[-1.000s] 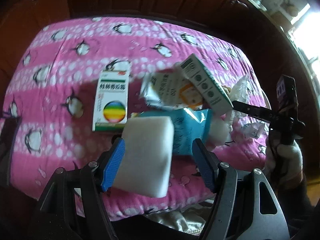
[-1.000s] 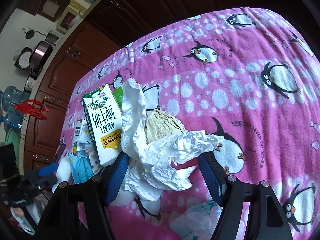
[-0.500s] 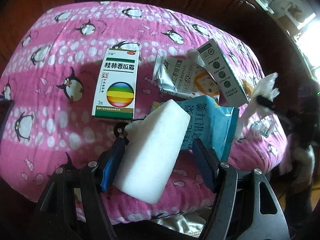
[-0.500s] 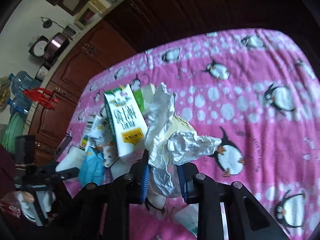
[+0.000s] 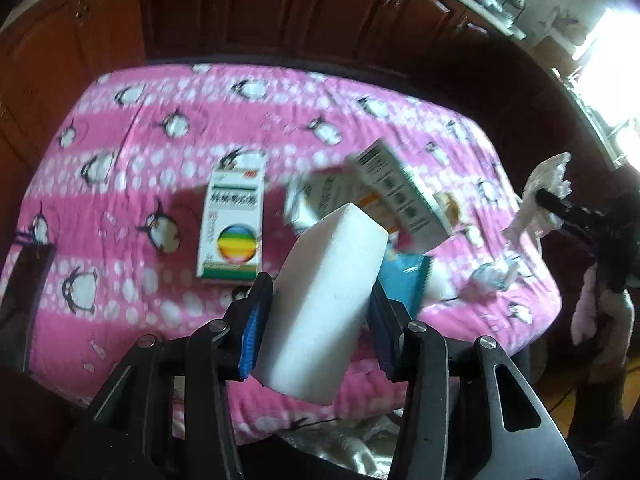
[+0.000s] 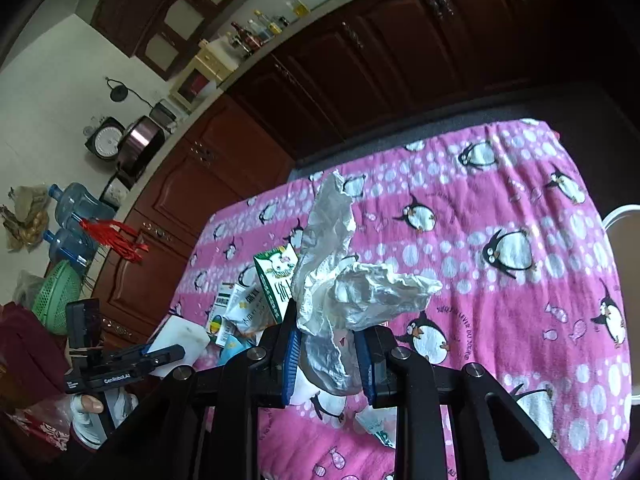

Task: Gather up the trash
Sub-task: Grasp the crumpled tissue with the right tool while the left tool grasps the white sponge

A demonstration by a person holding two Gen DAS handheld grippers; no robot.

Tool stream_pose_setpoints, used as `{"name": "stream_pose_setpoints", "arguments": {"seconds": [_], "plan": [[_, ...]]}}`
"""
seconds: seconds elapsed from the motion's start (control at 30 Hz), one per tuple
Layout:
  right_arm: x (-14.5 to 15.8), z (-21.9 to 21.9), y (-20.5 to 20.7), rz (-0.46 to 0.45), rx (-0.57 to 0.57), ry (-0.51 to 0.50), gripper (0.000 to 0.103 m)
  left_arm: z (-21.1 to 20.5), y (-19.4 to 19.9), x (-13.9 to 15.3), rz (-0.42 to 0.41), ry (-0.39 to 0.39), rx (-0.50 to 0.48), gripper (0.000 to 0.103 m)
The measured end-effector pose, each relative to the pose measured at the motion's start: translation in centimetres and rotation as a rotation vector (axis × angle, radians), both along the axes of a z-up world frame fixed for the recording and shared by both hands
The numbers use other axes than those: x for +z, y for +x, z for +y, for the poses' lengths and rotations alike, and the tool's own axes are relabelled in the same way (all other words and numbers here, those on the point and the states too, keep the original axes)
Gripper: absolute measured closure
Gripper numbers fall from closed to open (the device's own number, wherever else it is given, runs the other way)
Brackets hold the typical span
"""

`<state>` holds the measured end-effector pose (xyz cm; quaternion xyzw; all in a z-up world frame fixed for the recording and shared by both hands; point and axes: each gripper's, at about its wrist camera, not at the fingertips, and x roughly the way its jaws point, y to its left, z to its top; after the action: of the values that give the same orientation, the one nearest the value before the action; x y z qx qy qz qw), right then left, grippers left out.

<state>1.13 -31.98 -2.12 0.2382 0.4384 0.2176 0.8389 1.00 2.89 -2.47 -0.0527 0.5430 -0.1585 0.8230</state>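
Note:
My left gripper [image 5: 316,320] is shut on a white foam block [image 5: 324,300] and holds it above the front edge of the pink penguin cloth [image 5: 140,152]. My right gripper [image 6: 326,356] is shut on a crumpled white plastic wrapper [image 6: 348,284], lifted above the cloth; it also shows in the left wrist view [image 5: 540,196]. On the cloth lie a white medicine box with a rainbow circle [image 5: 232,224], a green-and-white carton [image 5: 400,196], a silver snack packet [image 5: 320,196] and a blue packet [image 5: 404,284].
Dark wooden cabinets [image 6: 360,80] stand behind the table. A small crumpled clear wrapper [image 5: 494,276] lies near the cloth's right edge. A white chair back [image 6: 620,216] is at the far right. Water bottles [image 6: 76,216] and a green basket [image 6: 56,296] stand at the left.
My right gripper closed on the white wrapper and lifted it off the cloth. My left gripper closed on the foam block, then rose and pulled back from the cloth with it.

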Motion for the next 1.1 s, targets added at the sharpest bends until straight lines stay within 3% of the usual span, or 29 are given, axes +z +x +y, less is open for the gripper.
{"name": "stream_pose_setpoints", "arguments": {"seconds": [0.2, 0.33, 0.67, 0.77, 0.83, 1.1], "plan": [[0.8, -1.2, -0.8, -0.020, -0.017, -0.004, 0.079, -3.1, 0.2, 2.1, -0.044, -0.036, -0.057, 0.061], [1.0, -2.2, -1.2, -0.023, -0.034, -0.004, 0.079, -5.7, 0.6, 2.7, -0.060, -0.043, -0.098, 0.068], [0.9, -4.4, -2.4, -0.013, -0.076, -0.008, 0.079, -10.6, 0.8, 2.0, -0.058, -0.040, -0.188, 0.074], [0.5, -4.9, -2.6, -0.002, -0.080, -0.009, 0.079, -10.9, 0.7, 1.6, -0.061, -0.030, -0.183, 0.067], [0.3, -5.1, -2.5, 0.006, -0.086, -0.007, 0.079, -11.2, 0.7, 1.2, -0.047, -0.042, -0.179, 0.050], [0.1, -5.4, -2.9, 0.006, -0.083, -0.006, 0.079, -13.9, -0.1, -2.3, 0.015, -0.005, -0.193, 0.047]]}}
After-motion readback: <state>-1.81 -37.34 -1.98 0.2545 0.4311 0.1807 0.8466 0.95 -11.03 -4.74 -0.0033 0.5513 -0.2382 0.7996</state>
